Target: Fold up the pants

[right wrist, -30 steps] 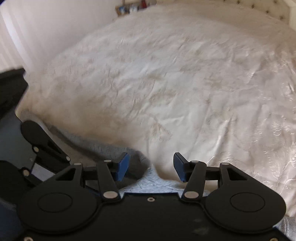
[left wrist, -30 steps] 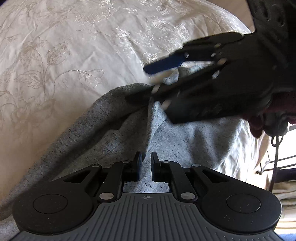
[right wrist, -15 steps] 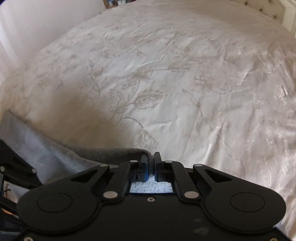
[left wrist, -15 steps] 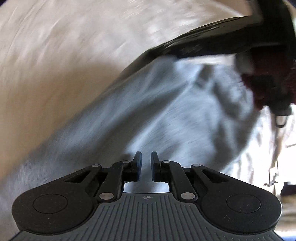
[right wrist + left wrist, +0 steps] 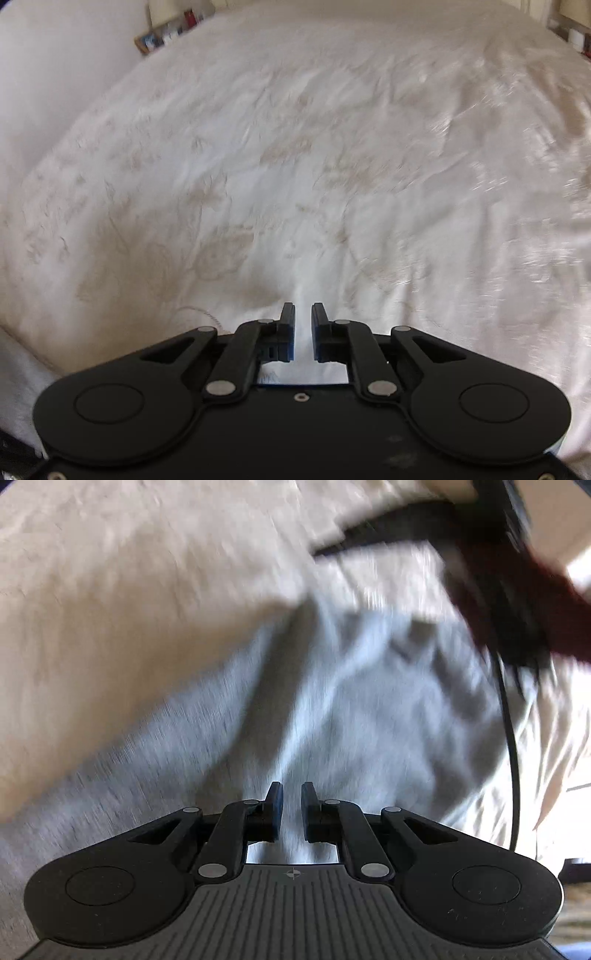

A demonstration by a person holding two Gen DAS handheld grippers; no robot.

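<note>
Pants (image 5: 332, 701) pinched in left gripper (image 5: 291, 805); right gripper (image 5: 303, 325) pinching cloth; no legible writing.

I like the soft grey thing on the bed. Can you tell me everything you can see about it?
The grey pants are a soft, speckled light-grey knit, blurred here by motion. They lie rumpled on the cream bedspread, with deep creases and one long stretch running toward the lower left. The left gripper is closed on the cloth at its near edge. The right gripper is a dark blur above the far edge; whether it touches them cannot be told.
</note>
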